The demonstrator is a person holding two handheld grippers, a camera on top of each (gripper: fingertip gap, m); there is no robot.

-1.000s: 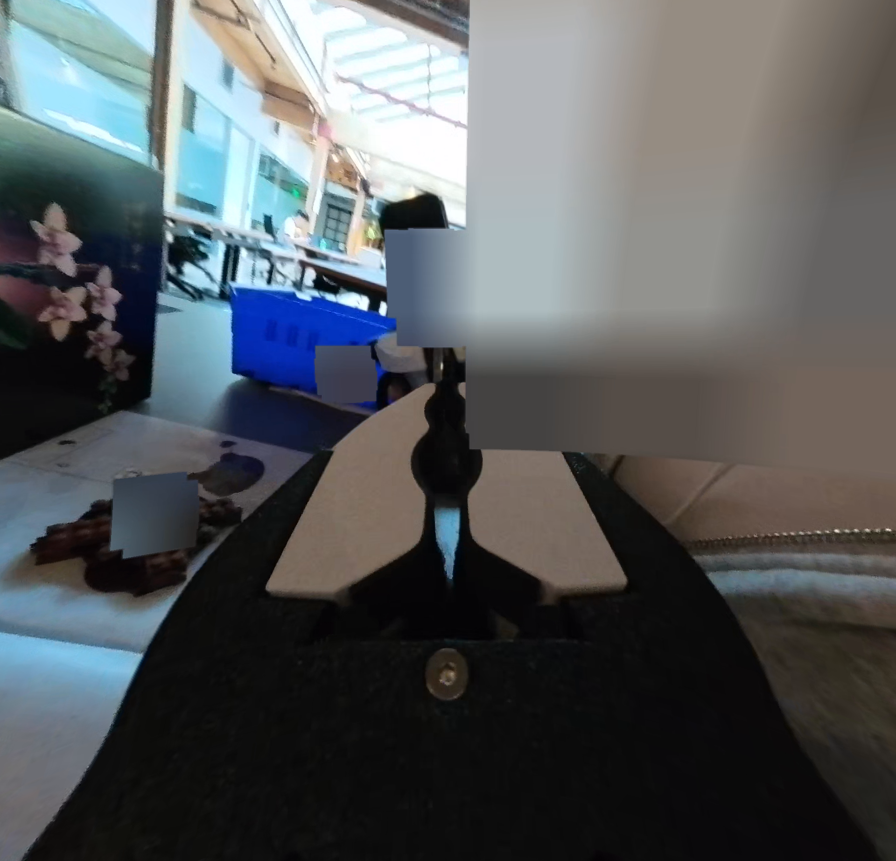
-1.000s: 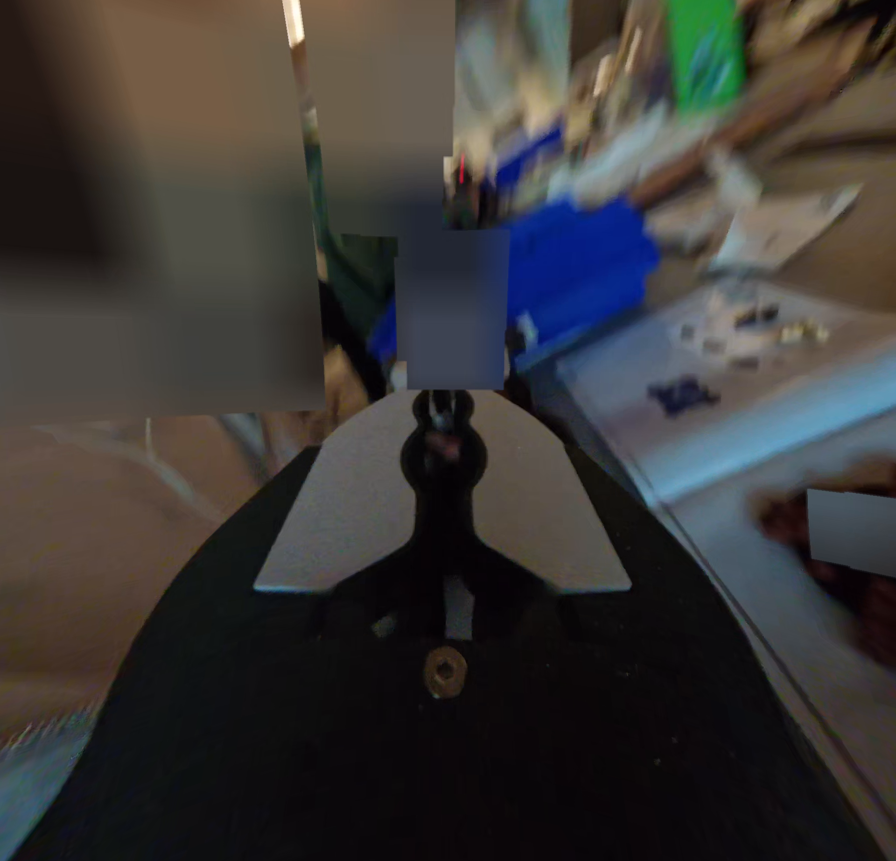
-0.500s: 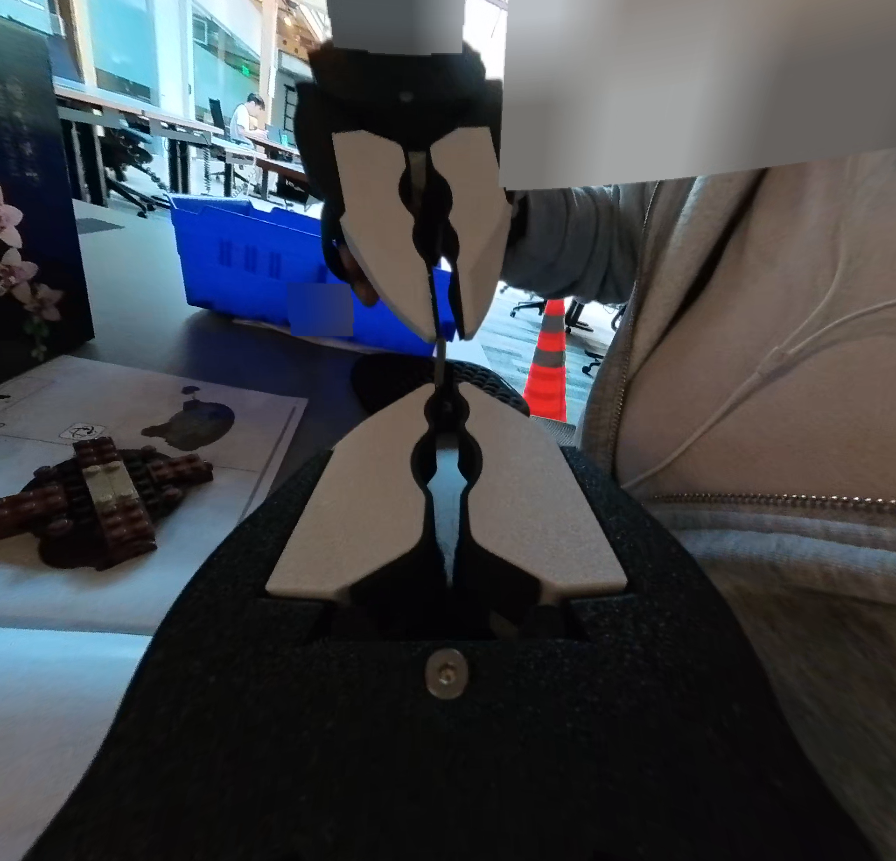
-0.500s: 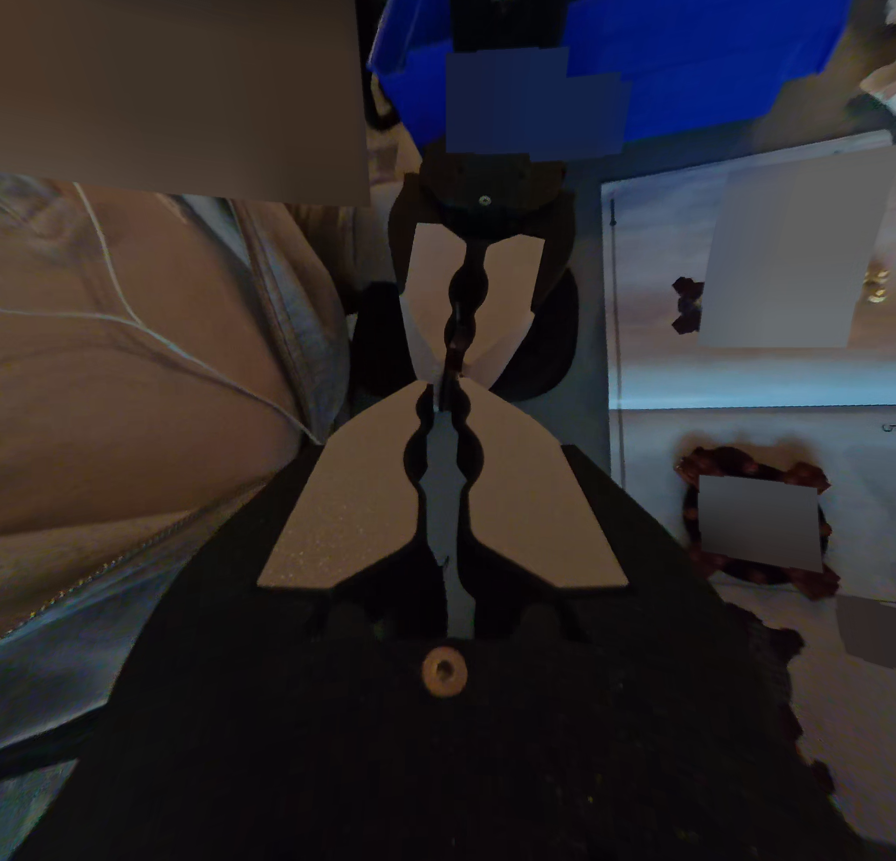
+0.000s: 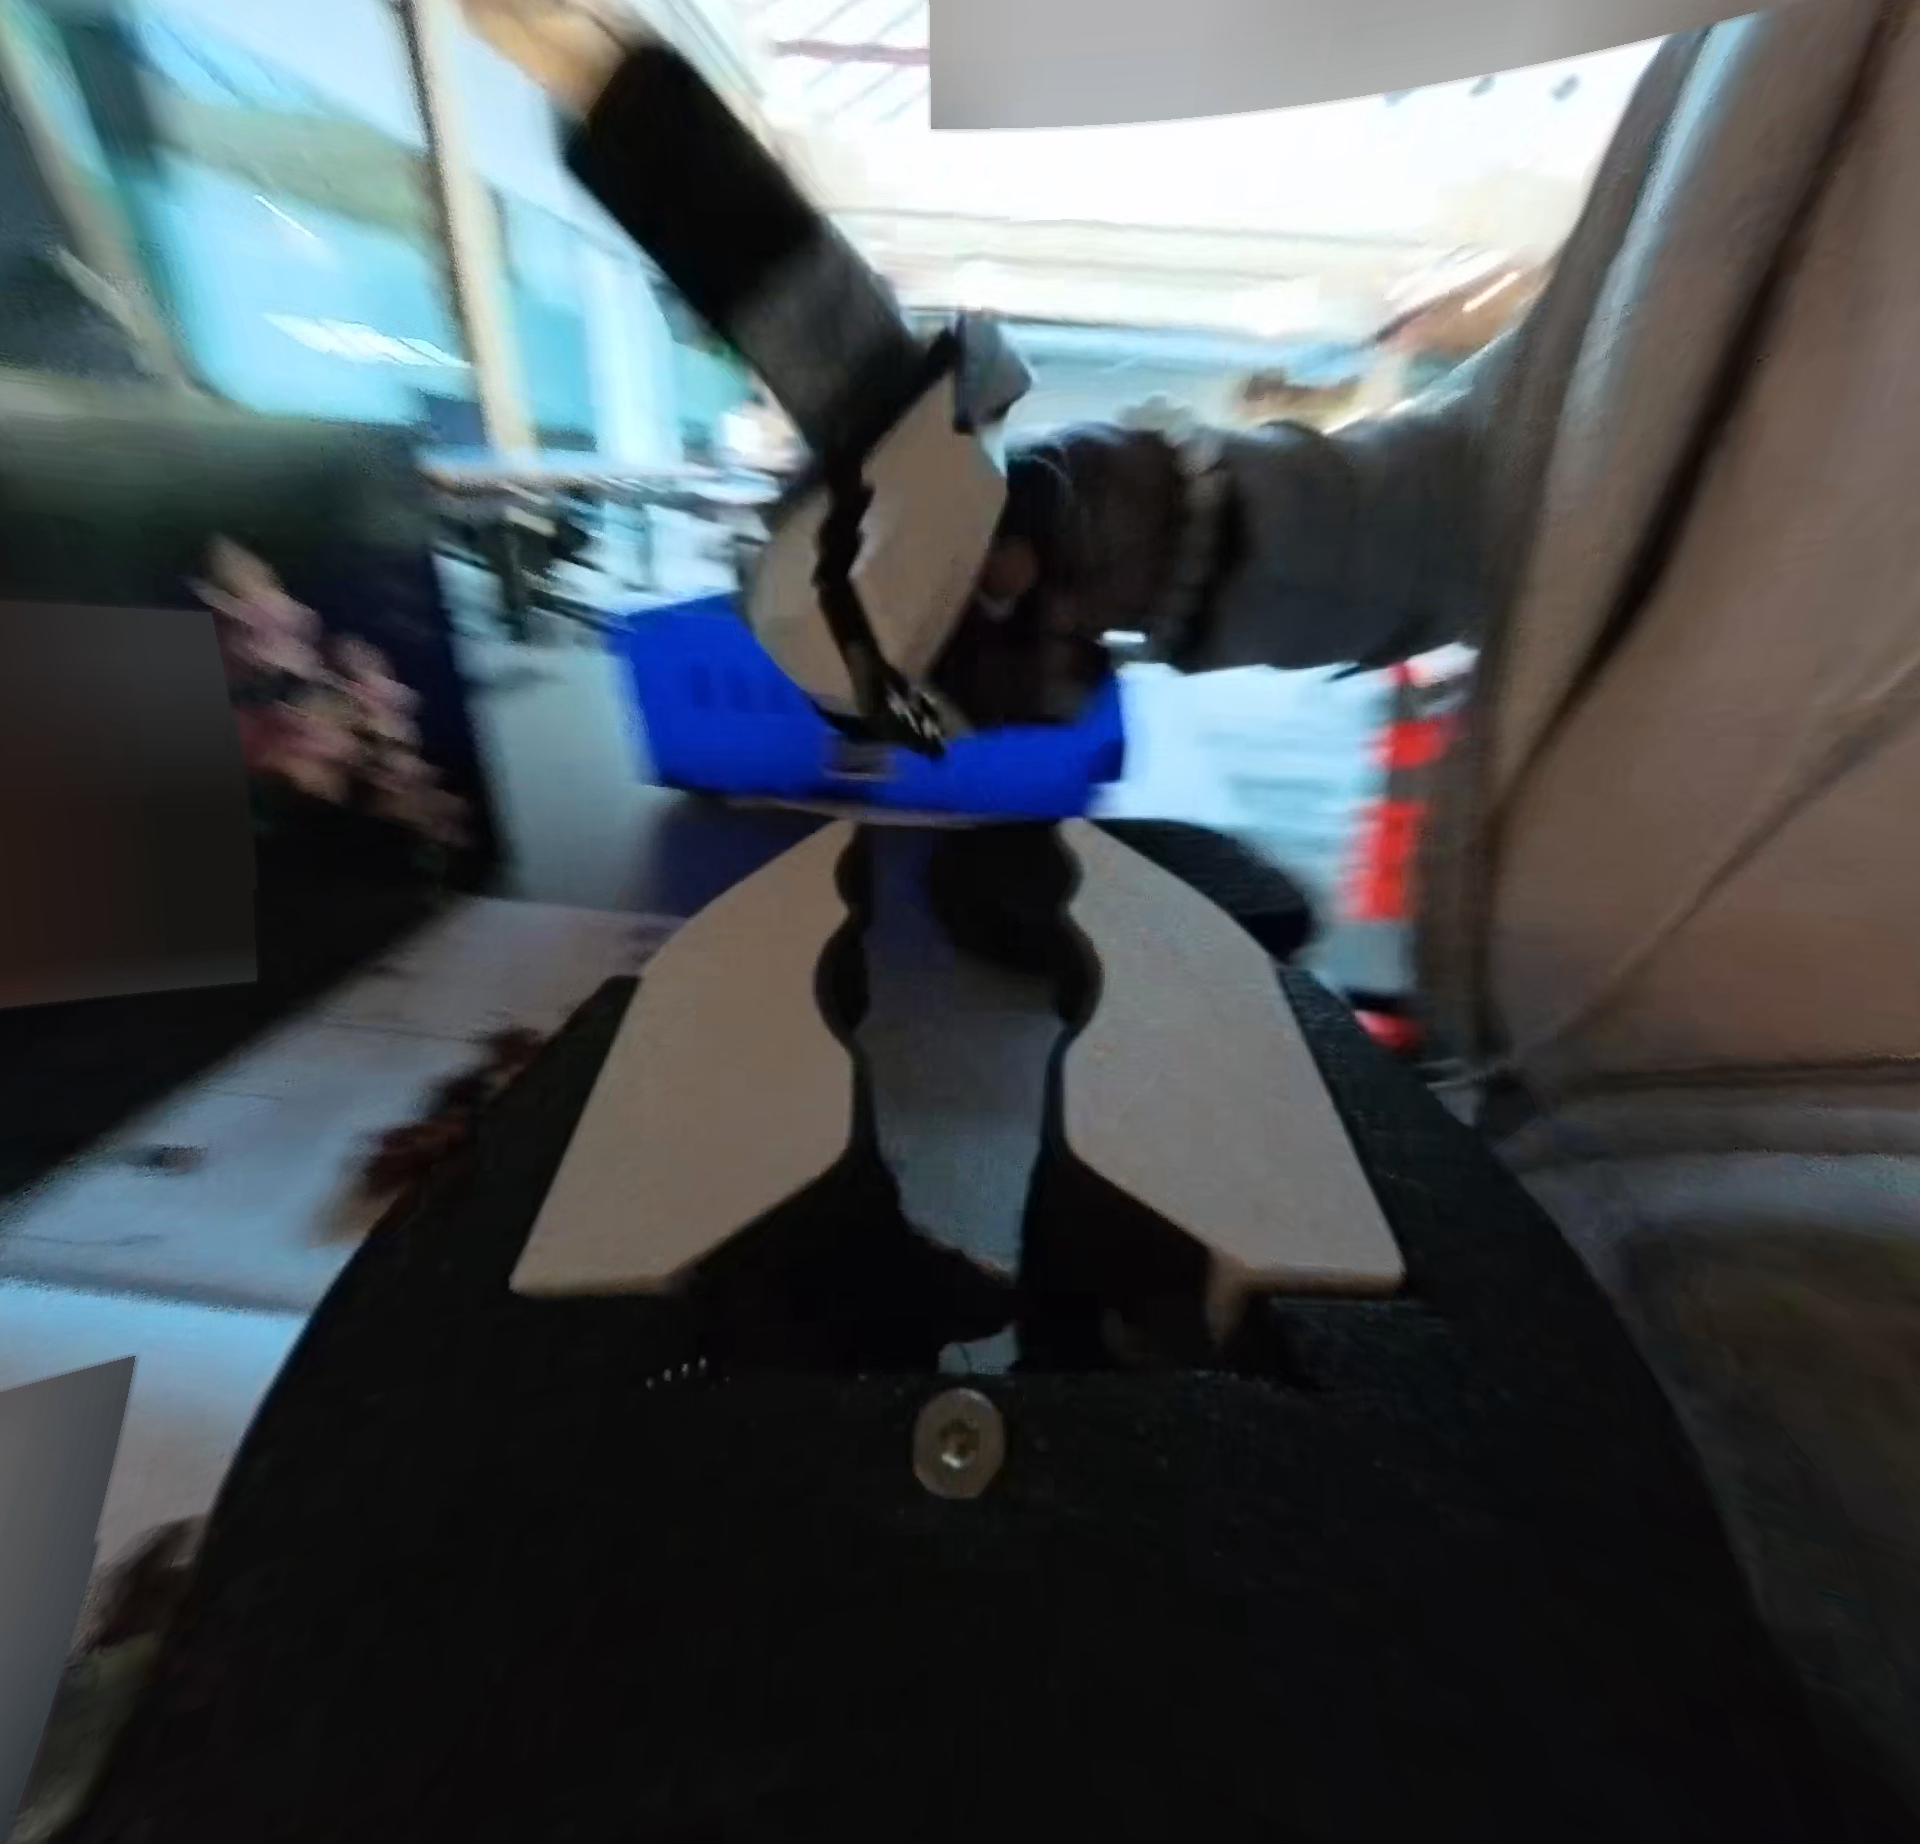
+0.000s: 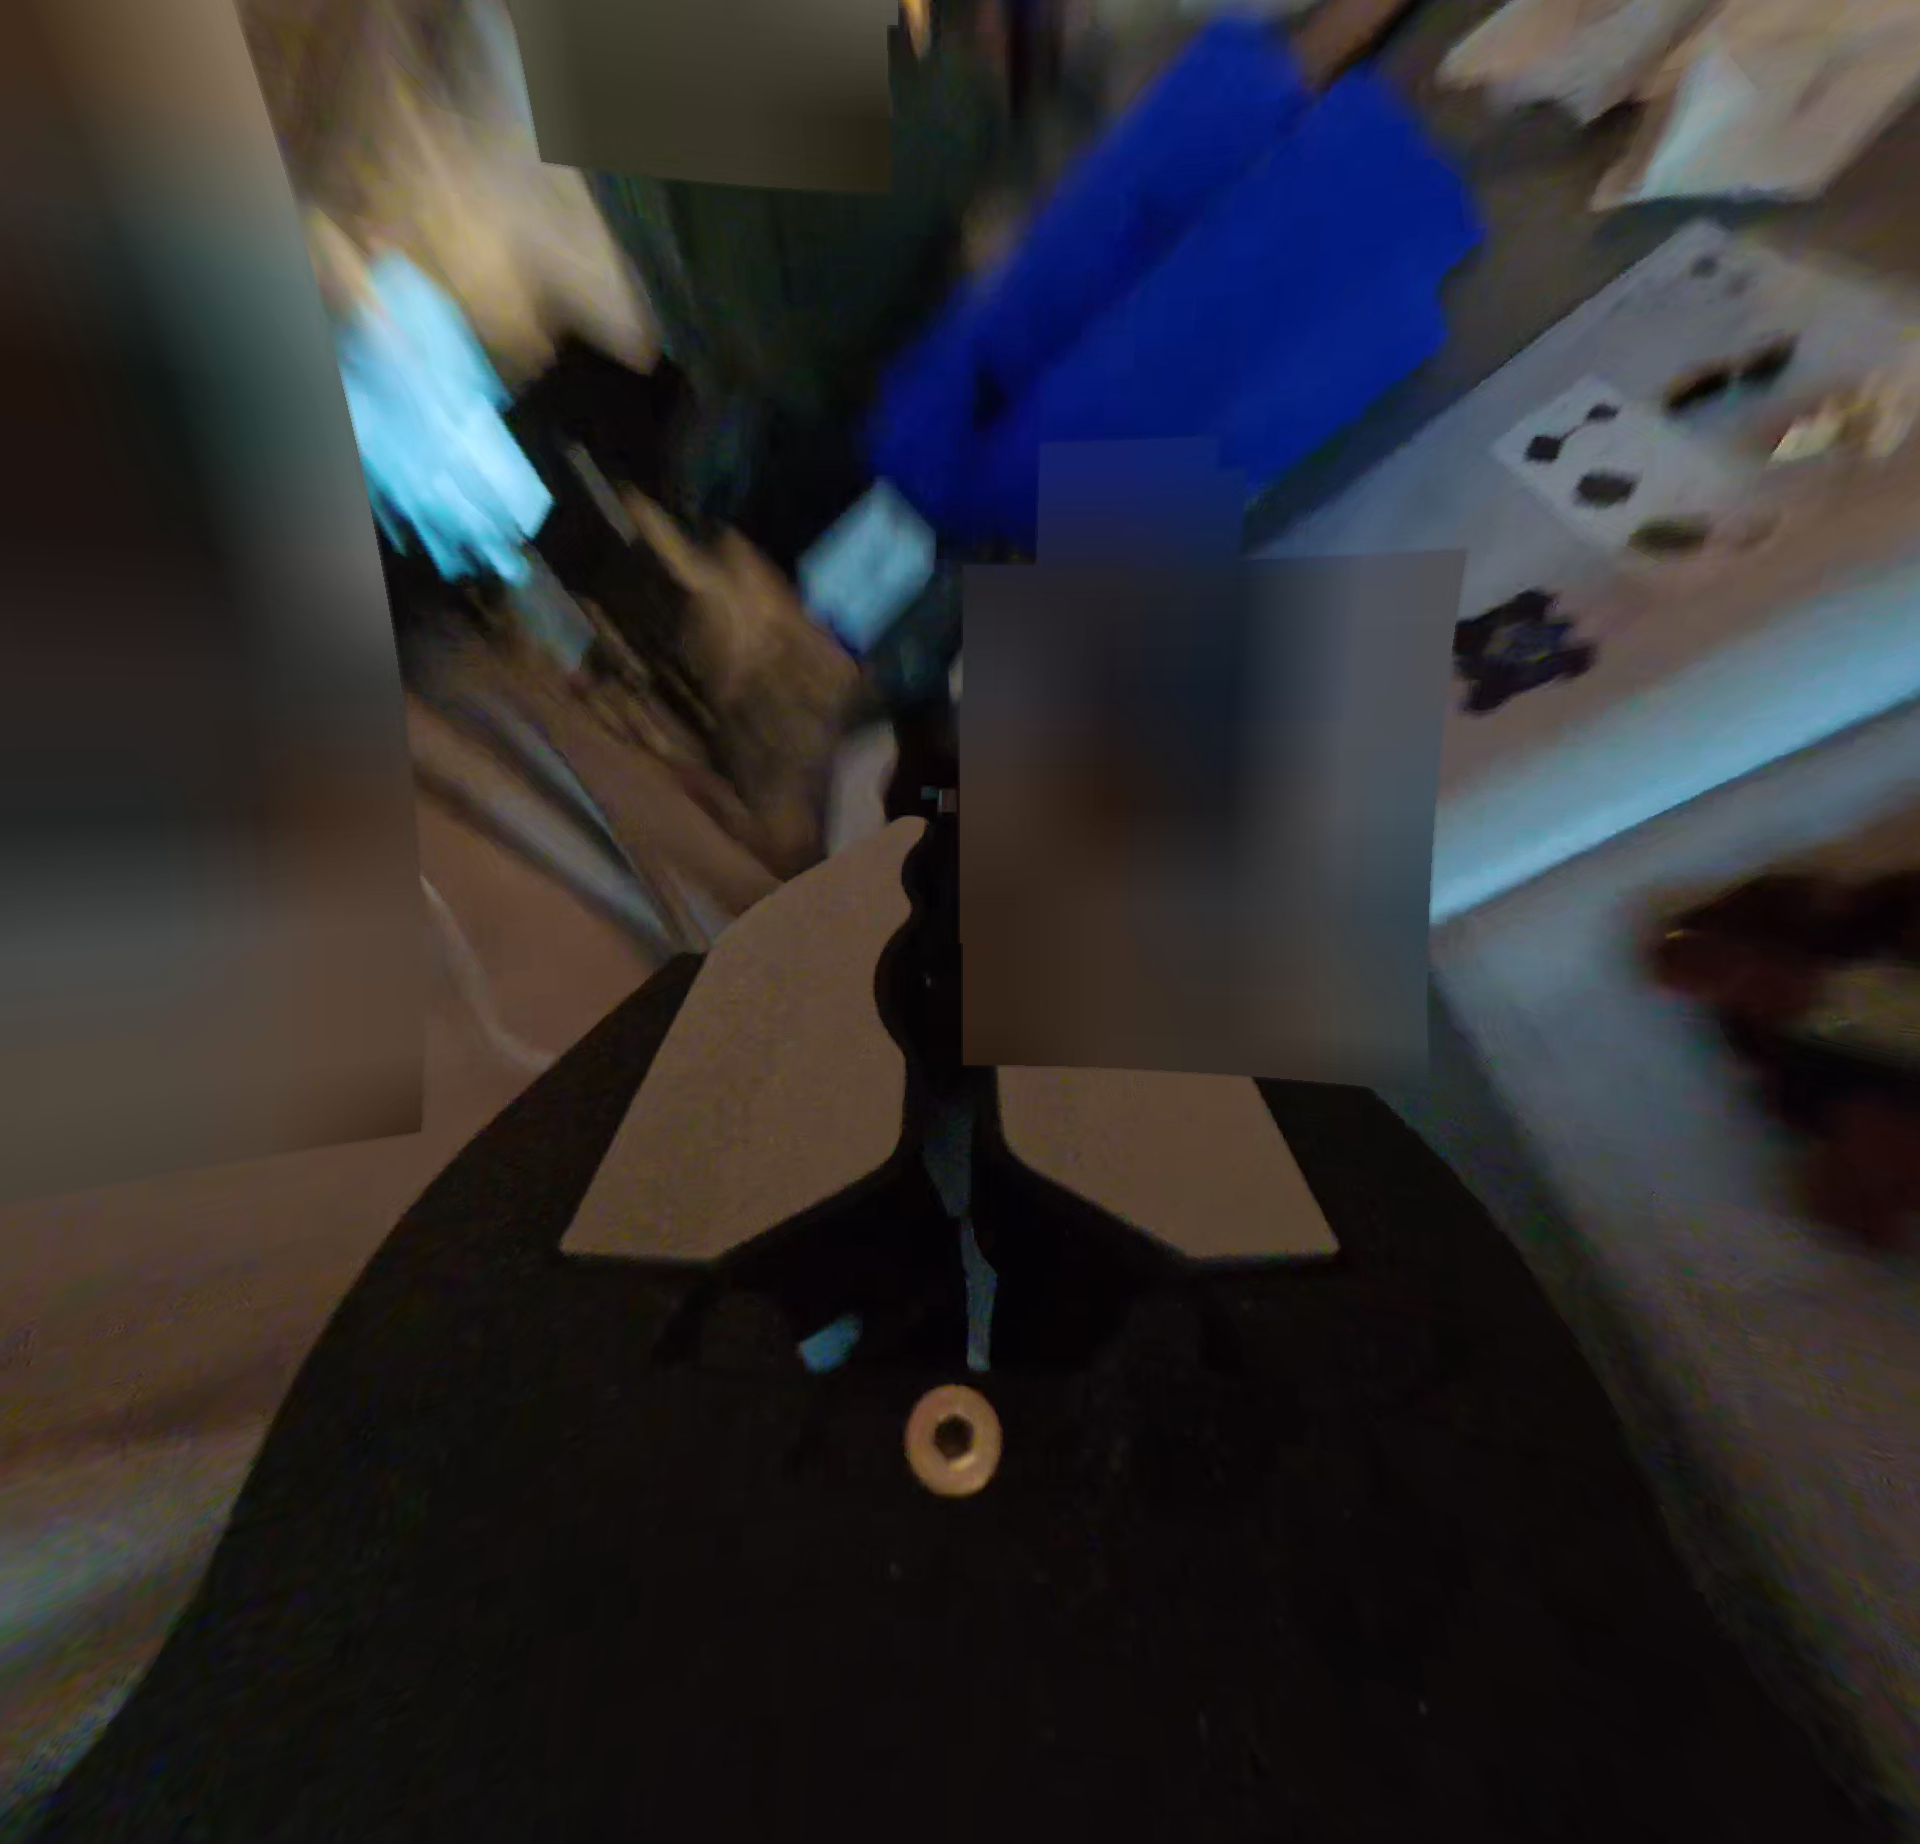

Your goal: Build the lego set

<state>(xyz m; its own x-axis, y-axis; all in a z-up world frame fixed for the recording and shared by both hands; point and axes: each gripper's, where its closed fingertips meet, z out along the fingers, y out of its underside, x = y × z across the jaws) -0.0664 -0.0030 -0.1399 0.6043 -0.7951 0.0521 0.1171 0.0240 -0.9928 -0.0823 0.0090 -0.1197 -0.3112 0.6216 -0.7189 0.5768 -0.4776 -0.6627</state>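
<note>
In the left wrist view my left gripper (image 5: 961, 849) is open, and nothing shows between its pale fingers (image 5: 748, 973). My right gripper (image 5: 883, 688) hangs above and beyond it, tips down, shut on a small dark lego piece (image 5: 906, 716) that sticks out of its tips. In the right wrist view my right gripper (image 6: 940, 828) is blurred, and a patch hides one finger. The brown lego build (image 6: 1808, 1015) lies on the white sheet at the right. It also shows as a blur in the left wrist view (image 5: 436, 1140).
A blue bin (image 5: 727, 724) stands behind the grippers. A dark box with flower pictures (image 5: 332, 714) is at the left, and an orange cone (image 5: 1403, 818) is at the right. The person's light jacket (image 5: 1714, 651) fills the right side. Printed sheets with loose pieces (image 6: 1662, 444) lie on the table. Less than 4 cm separates the two grippers' tips.
Half a second ago both grippers gripped the thin dark piece tip to tip. My left gripper has opened and let it go. My right gripper has swung up and left with the piece.
</note>
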